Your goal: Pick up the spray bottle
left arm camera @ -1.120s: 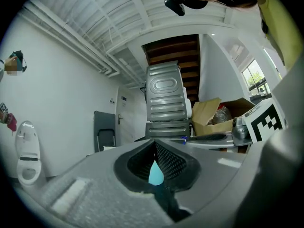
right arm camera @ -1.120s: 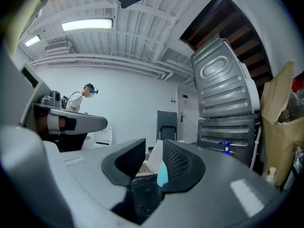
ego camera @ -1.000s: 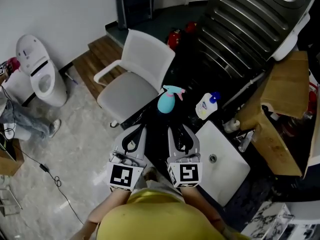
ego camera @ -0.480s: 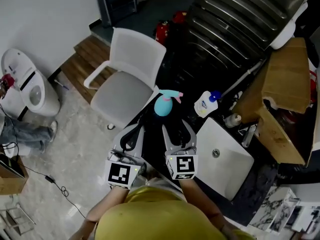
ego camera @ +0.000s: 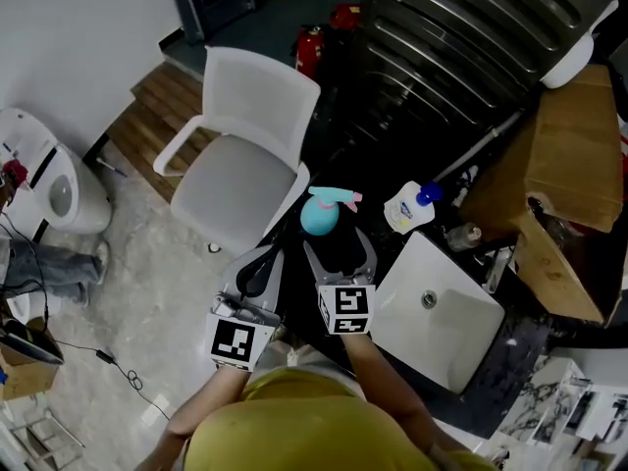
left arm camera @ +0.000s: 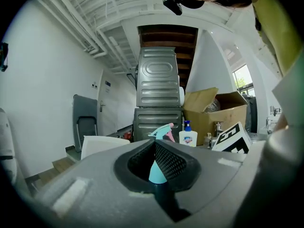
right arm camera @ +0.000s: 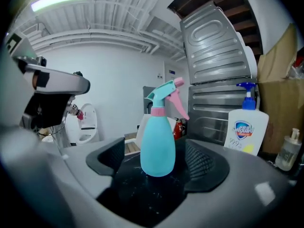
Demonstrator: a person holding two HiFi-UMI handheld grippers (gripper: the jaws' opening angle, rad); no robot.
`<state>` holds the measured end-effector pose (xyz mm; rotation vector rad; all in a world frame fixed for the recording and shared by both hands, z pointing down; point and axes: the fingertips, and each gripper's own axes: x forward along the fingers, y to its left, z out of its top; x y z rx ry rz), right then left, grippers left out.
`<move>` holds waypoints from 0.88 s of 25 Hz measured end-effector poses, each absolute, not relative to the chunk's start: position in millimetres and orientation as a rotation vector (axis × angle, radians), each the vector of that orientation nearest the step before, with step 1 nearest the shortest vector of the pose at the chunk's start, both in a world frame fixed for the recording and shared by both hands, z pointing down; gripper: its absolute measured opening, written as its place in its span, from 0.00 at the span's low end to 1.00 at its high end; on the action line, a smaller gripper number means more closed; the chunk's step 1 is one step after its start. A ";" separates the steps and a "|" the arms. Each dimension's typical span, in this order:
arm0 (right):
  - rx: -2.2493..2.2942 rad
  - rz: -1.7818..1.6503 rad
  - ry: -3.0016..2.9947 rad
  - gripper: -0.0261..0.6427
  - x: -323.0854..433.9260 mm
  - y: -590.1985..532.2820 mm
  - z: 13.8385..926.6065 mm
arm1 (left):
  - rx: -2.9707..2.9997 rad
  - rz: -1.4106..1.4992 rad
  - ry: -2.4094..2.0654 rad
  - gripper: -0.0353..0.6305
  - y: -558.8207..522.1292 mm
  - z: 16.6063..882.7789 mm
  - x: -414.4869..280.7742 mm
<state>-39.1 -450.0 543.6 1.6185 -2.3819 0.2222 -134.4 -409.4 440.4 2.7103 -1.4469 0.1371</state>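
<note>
A teal spray bottle (ego camera: 322,212) with a pink trigger stands upright on the black counter (ego camera: 365,199). My right gripper (ego camera: 340,247) is just short of it, pointing at it. Its jaws are opening and stand wide. In the right gripper view the spray bottle (right arm camera: 157,146) rises at the mouth of the right gripper (right arm camera: 156,162), and neither pad touches it. My left gripper (ego camera: 263,255) hovers to the left at the counter's edge, its tips together and nothing held. Through the left gripper (left arm camera: 154,145) a strip of the spray bottle (left arm camera: 157,171) shows ahead.
A white pump soap bottle (ego camera: 407,207) stands right of the spray bottle. A white sink (ego camera: 442,312) lies at the right. A white chair (ego camera: 240,155) is left of the counter. A cardboard box (ego camera: 569,155) and a ribbed metal machine (ego camera: 461,47) stand behind.
My right gripper's jaws have spread from nearly shut to wide, and it has moved forward towards the spray bottle. The left gripper has shifted a little and stays shut.
</note>
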 end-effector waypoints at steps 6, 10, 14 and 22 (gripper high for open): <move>1.593 0.287 -2.366 0.66 -46.3 -475.3 567.8 | 2.699 0.150 -1.411 0.06 -419.4 448.2 -130.3; 1.602 0.300 -2.346 0.67 -48.0 -492.7 576.1 | 2.687 0.170 -1.415 0.06 -422.5 453.1 -132.5; 1.590 0.300 -2.331 0.68 -51.3 -507.4 580.9 | 2.665 0.172 -1.436 0.06 -425.6 455.1 -139.6; 1.597 0.283 -2.308 0.66 -53.0 -519.7 583.2 | 2.640 0.212 -1.463 0.06 -423.7 458.9 -150.8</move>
